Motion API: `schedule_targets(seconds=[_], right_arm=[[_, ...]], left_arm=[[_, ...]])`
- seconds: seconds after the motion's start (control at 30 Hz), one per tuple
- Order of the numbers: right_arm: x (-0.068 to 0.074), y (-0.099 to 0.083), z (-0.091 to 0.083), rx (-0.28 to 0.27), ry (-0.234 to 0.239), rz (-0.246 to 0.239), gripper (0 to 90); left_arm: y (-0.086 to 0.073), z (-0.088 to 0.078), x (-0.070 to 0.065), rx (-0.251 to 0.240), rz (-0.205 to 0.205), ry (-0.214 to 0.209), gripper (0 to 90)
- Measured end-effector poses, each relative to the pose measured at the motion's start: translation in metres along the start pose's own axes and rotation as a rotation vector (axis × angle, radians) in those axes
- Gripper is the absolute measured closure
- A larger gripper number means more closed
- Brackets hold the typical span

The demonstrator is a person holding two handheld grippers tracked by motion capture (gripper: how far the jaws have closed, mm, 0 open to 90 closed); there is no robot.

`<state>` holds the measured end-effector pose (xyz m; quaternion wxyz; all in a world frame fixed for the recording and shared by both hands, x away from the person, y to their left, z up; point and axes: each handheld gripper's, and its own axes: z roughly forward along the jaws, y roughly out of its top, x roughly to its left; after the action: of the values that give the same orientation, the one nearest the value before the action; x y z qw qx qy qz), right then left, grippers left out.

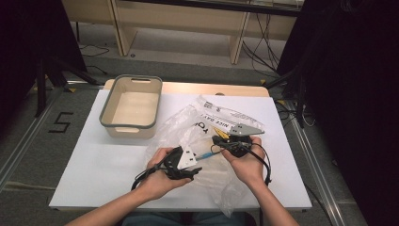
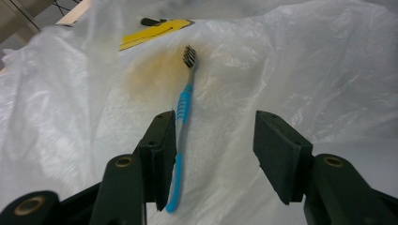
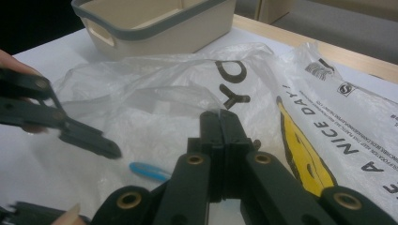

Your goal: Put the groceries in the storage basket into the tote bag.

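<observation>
**Toothbrush inside the bag, loose beside one jaw of the left gripper**

Blue-and-white plastic toothbrush (image 2: 184, 105) lies flat inside the thin, crinkled translucent plastic bag (image 2: 305, 70), on the bag's lower layer. Its long axis runs nearly straight away from the left gripper (image 2: 213, 145), dark bristle head at the far end, handle tail near the camera. Those jaws stand spread; the handle sits just against the inner face of the left-hand jaw, and the other pad is well apart from it, so nothing is pinched. The left gripper is the nearer one. The right gripper (image 3: 220, 126), jaws pressed together, pinches a fold of bag film. A beige plastic bin with a grey rim (image 1: 107, 116) stands beyond the bag on the white table (image 1: 103, 165).
</observation>
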<state>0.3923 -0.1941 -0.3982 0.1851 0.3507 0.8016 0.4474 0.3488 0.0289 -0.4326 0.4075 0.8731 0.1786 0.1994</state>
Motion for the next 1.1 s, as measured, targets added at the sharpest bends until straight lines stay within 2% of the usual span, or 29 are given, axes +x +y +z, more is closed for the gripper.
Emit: schedule_targets(seconds=[0.13, 0.23, 0.43, 0.5, 0.6, 0.7, 0.83, 1.1], right_arm=[[0.000, -0.001, 0.000, 0.006, 0.001, 0.000, 90.0], [0.001, -0.002, -0.001, 0.009, 0.004, -0.003, 90.0], [0.001, -0.005, -0.002, 0.022, 0.010, -0.001, 90.0], [0.001, -0.007, -0.001, 0.036, 0.018, 0.000, 90.0], [0.002, -0.011, 0.002, 0.060, 0.034, -0.003, 90.0], [0.004, -0.014, 0.007, 0.100, 0.059, -0.010, 90.0], [0.007, -0.018, 0.012, 0.146, 0.093, -0.019, 90.0], [0.011, -0.024, 0.017, 0.218, 0.151, -0.037, 90.0]], left_arm=[[-0.004, -0.017, 0.004, -0.022, -0.021, 0.014, 48.9], [-0.007, -0.028, 0.010, -0.035, -0.060, 0.021, 49.5], [-0.010, -0.048, 0.022, -0.070, -0.110, 0.057, 50.1], [-0.011, -0.053, 0.026, -0.094, -0.138, 0.066, 50.3], [-0.013, -0.059, 0.034, -0.128, -0.205, 0.125, 53.6], [-0.018, -0.061, 0.042, -0.128, -0.264, 0.176, 57.1], [-0.026, -0.056, 0.053, -0.098, -0.300, 0.213, 61.5], [-0.040, -0.046, 0.067, -0.054, -0.306, 0.265, 68.8]])
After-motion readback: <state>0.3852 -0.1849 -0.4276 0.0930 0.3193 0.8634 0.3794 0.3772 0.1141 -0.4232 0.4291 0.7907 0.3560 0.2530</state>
